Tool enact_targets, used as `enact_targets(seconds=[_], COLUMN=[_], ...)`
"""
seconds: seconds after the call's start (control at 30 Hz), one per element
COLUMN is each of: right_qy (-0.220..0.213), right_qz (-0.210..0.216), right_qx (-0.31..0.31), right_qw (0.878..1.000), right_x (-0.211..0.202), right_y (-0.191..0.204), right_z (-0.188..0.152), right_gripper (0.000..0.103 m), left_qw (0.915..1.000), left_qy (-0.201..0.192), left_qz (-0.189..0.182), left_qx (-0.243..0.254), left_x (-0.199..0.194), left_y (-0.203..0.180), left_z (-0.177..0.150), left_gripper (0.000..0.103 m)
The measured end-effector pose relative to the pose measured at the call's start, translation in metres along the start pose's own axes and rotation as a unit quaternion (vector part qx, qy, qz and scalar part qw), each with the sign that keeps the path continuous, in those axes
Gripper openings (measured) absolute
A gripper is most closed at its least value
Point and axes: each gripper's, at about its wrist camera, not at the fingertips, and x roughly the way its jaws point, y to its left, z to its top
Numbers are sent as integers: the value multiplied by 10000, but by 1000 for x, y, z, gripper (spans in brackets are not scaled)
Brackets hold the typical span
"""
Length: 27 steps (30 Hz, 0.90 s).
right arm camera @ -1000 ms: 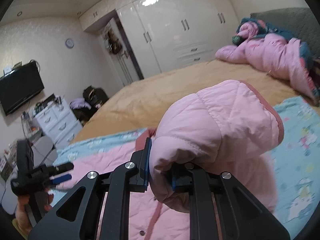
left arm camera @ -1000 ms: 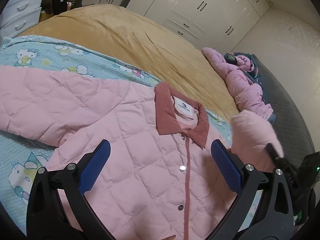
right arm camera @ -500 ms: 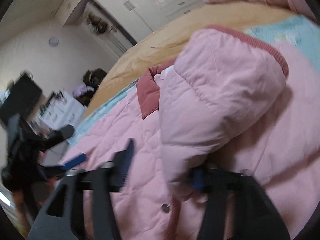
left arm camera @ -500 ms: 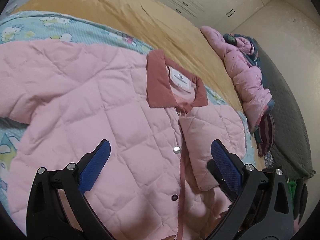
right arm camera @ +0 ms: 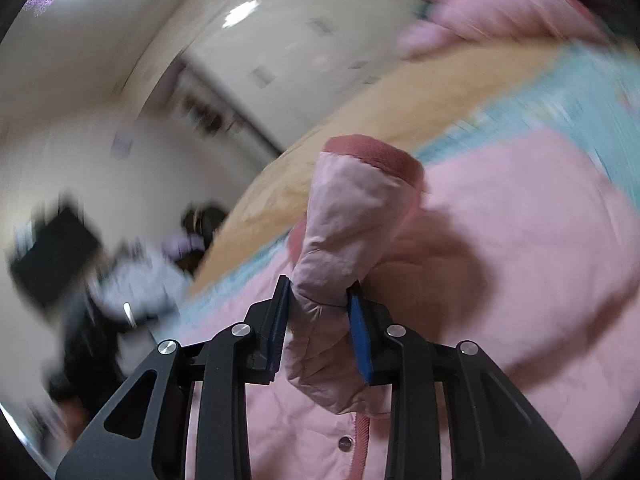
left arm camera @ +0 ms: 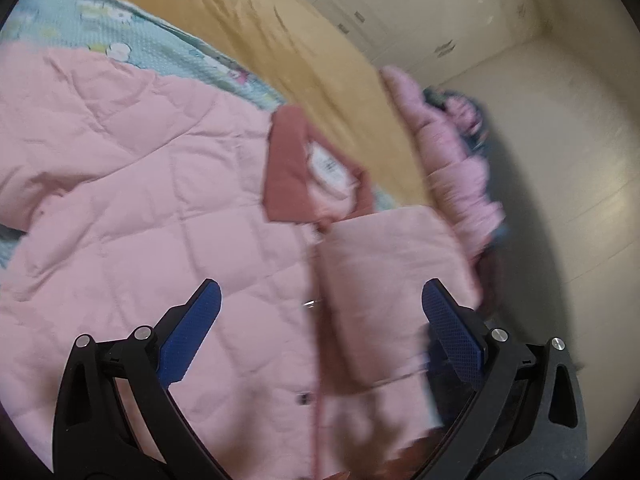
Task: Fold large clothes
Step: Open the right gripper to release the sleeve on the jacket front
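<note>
**A:** Where is the jacket, and which way does it run?

**B:** The pink quilted jacket [left arm camera: 132,216] lies front-up on a blue printed sheet [left arm camera: 168,46], spread ahead of the left gripper [left arm camera: 320,312]. Its long axis follows the snap placket, from below the jaws up and away to the dark pink collar [left arm camera: 288,172], which points toward the far tan blanket [left arm camera: 304,52]. One sleeve stretches out past the left jaw.

**A:** And the grippers?

**B:** The left gripper's jaws are spread wide with only the jacket's front behind them; they grasp nothing. The right gripper [right arm camera: 320,316] is clenched on the other sleeve [right arm camera: 352,236], pinching it just below the cuff [right arm camera: 376,154]. The sleeve stands up from between the jaws, cuff at the top (its dark pink band is the sharpest thing in that view).

**A:** What is hard to make out?

**B:** Plenty. In the left view the folded sleeve lies across the jacket's front just inside the right jaw, but it is smeared. The hem is cut off below the jaws. A pile of clothes [left arm camera: 452,152] beyond the right jaw is blurred, as is the room in the right view.
</note>
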Motion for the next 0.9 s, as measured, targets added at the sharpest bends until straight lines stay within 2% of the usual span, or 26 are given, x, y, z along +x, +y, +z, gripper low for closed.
enact_targets(seconds=[0.07, 0.13, 0.27, 0.4, 0.43, 0.47, 0.5, 0.57, 0.63, 0.73, 0.8, 0.9], right_qy=[323, 648, 1146, 1412, 1447, 1540, 1637, 1825, 1961, 1792, 1538, 1142], right_qz=[31, 138, 103, 112, 151, 278, 419, 684, 706, 846, 739, 480], right_qx=[-511, -714, -1261, -1486, -1496, -1445, -1345, -1070, -1043, -799, -603, -303], right_qw=[9982, 9952, 9853, 9787, 9780, 9771, 9764, 9750, 9725, 9769, 9835, 9918], right_x=[11, 24, 38, 43, 42, 41, 44, 47, 45, 31, 22, 9], right_y=[20, 32, 54, 61, 62, 63, 62, 55, 54, 49, 40, 21], right_z=[-13, -26, -51, -59, -61, -63, -63, -65, -67, -59, -48, -33], right_gripper=[27, 27, 27, 31, 32, 38, 48, 57, 60, 60, 60, 61], left_qw=[9996, 9995, 9990, 9984, 9981, 9979, 9977, 9976, 9971, 9959, 9962, 9974], left_qy=[-182, -286, -273, -141, -114, -103, -76, -20, 63, 231, 296, 420], left_qz=[-151, -46, 23, 38, 117, 163, 210, 240, 300, 465, 545, 460], left_qx=[-124, -98, -366, -553, -602, -622, -640, -644, -699, -737, -619, -368], left_x=[-12, -19, -17, -10, -7, -7, -5, -1, 3, 11, 14, 21], left_y=[4, 6, 22, 35, 39, 42, 45, 51, 57, 66, 66, 57], left_z=[4, 8, 11, 10, 10, 10, 10, 9, 8, 3, -4, -17], left_gripper=[94, 94, 94, 94, 94, 94, 94, 94, 94, 94, 94, 94])
